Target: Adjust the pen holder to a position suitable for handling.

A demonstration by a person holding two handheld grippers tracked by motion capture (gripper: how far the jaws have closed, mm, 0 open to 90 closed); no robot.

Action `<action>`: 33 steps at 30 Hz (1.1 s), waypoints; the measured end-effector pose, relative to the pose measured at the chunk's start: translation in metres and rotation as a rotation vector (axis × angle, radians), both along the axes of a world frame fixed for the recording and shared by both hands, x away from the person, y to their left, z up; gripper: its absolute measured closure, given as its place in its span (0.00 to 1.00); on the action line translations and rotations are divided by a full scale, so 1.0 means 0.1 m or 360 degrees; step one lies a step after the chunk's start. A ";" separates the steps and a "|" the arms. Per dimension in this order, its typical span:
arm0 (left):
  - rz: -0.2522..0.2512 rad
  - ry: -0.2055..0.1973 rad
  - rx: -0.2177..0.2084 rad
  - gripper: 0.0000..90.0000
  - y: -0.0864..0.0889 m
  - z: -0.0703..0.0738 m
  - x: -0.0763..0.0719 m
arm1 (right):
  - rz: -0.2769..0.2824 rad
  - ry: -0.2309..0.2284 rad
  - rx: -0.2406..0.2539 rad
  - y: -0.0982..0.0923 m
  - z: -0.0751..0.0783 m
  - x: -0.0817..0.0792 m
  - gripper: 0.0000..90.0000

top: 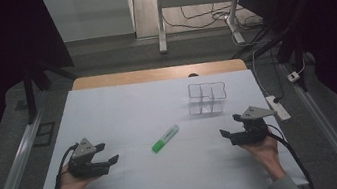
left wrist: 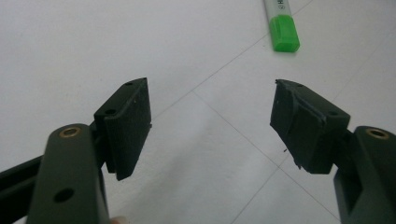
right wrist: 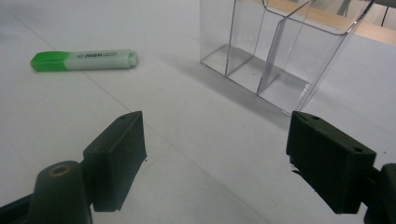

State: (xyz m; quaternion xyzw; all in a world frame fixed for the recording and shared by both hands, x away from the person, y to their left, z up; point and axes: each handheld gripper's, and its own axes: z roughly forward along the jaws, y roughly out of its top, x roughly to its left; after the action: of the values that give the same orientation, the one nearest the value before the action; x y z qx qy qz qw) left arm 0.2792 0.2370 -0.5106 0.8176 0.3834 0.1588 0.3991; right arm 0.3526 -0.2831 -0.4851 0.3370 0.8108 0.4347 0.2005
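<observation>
A green and white highlighter (top: 165, 139) lies flat on the white table (top: 123, 111), about midway between my two grippers. A clear plastic organizer (top: 206, 98) with several compartments stands upright toward the back right. My left gripper (top: 108, 153) rests low at the front left, open, nothing between its jaws. In the left gripper view the highlighter's green cap (left wrist: 282, 39) lies ahead of the left gripper (left wrist: 210, 93), to the right. My right gripper (top: 229, 125) is at the front right, open and empty. In the right gripper view the right gripper (right wrist: 215, 121) faces the highlighter (right wrist: 84, 60) and the organizer (right wrist: 275, 51).
A white power strip (top: 278, 107) lies just off the table's right edge, with cables trailing behind it. A wooden strip (top: 158, 73) borders the table's far side. Another desk's legs (top: 160, 20) stand beyond on the floor.
</observation>
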 end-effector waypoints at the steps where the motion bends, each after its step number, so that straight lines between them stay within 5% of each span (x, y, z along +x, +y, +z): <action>1: -0.0002 -0.0001 0.0001 0.32 0.00 0.00 0.01 | -0.0007 -0.0001 -0.0004 0.01 0.00 0.02 0.21; 21: 0.0002 -0.0008 0.0037 0.32 -0.02 -0.01 0.00 | -0.0106 -0.0013 -0.0036 0.03 0.04 0.29 0.23; 33: -0.0002 -0.0014 0.0042 0.32 -0.03 -0.01 -0.01 | -0.0194 0.0047 -0.0038 -0.13 0.05 0.56 0.27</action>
State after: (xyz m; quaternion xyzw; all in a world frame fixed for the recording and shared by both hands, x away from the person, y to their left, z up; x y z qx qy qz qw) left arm 0.2784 0.2344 -0.5116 0.8224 0.3789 0.1672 0.3900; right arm 0.4089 -0.2966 -0.4802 0.3895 0.7968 0.4069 0.2187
